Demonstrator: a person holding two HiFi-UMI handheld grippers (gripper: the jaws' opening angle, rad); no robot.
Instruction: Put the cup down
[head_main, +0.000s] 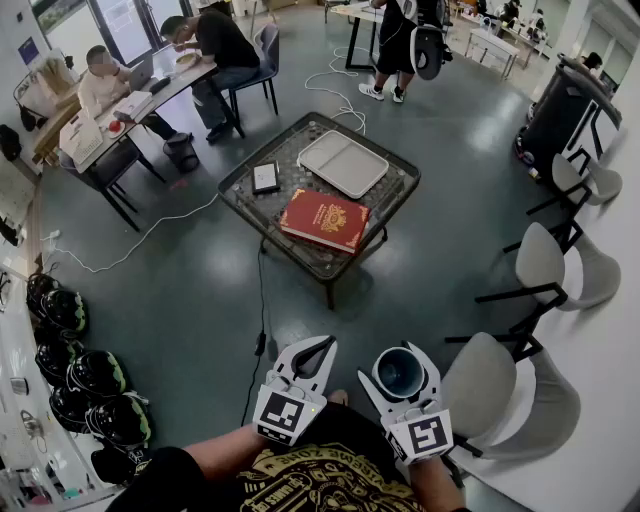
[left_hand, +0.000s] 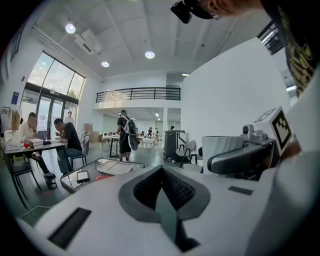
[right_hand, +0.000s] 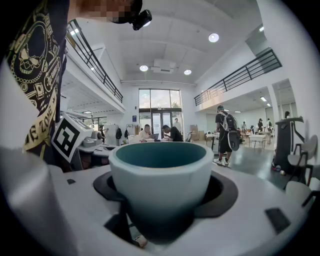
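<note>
Right gripper (head_main: 401, 356) clasps the teal cup (right_hand: 161, 175), upright | left gripper (head_main: 322, 350) closed, empty | step: carrying, not yet set down | next, likely: reach the low table (head_main: 392, 192), lower, release

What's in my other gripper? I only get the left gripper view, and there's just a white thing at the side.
Observer: A cup, teal inside, upright in the right gripper.
Operator: Is anything in it?
Observer: From the head view, it looks empty.
Operator: What's the red bit on the table?
Observer: A book, nearer to you than the tray.
</note>
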